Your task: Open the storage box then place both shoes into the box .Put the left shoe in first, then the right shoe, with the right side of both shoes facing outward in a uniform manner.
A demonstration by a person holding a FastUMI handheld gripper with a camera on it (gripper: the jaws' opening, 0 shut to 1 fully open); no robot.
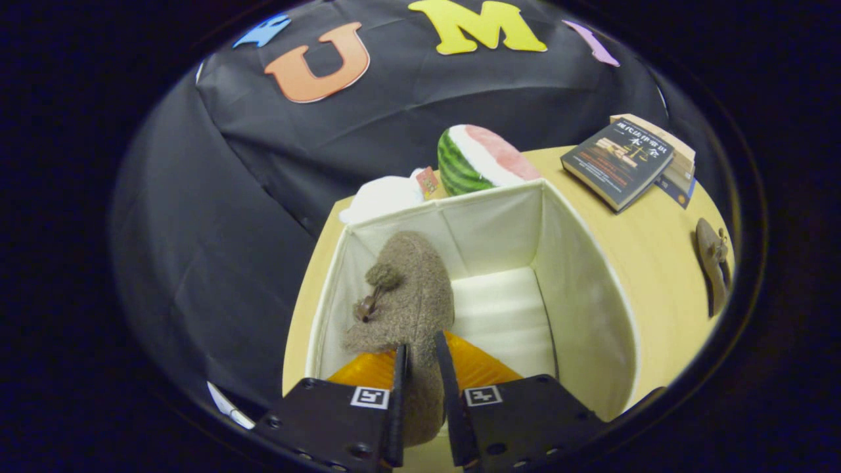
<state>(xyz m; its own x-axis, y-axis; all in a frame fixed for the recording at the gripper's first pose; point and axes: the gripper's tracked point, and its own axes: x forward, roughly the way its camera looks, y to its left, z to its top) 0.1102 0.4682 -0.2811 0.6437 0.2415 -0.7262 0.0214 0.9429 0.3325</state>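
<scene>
Brown felt shoe (pixel 410 295) sits inside the storage box (pixel 585 289), against the box's left wall, toe end toward the far wall, heel end toward the gripper (pixel 422 401); a small pompom and a dark bead-like trim lie on its upper; the fingers (pixel 399 407) stand close together with the shoe's heel part between them, both appearing to press on the felt, so the gripper pinches the shoe.

Box: open at the top, pale cream fabric walls, upright; its floor to the right of the shoe is bare and pale; something orange and ridged (pixel 476 364) shows just behind the fingers on either side of the heel, what it belongs to I cannot tell.

Box stands on a light wooden table (pixel 657 263); second shoe (pixel 713 266), brown like the first, lies on the table well to the right of the box, outside it, near the table's right rim, apart from the box wall.

Beyond the box's far wall: a watermelon-slice plush (pixel 483 157) just behind the far right corner; a white soft thing (pixel 384 197) with a small reddish tag behind the far left corner; both close to the wall, contact unclear.

Right of and beyond the box: a stack of books (pixel 624 161), dark-covered one on top, well apart from the box; black cloth behind the table.
</scene>
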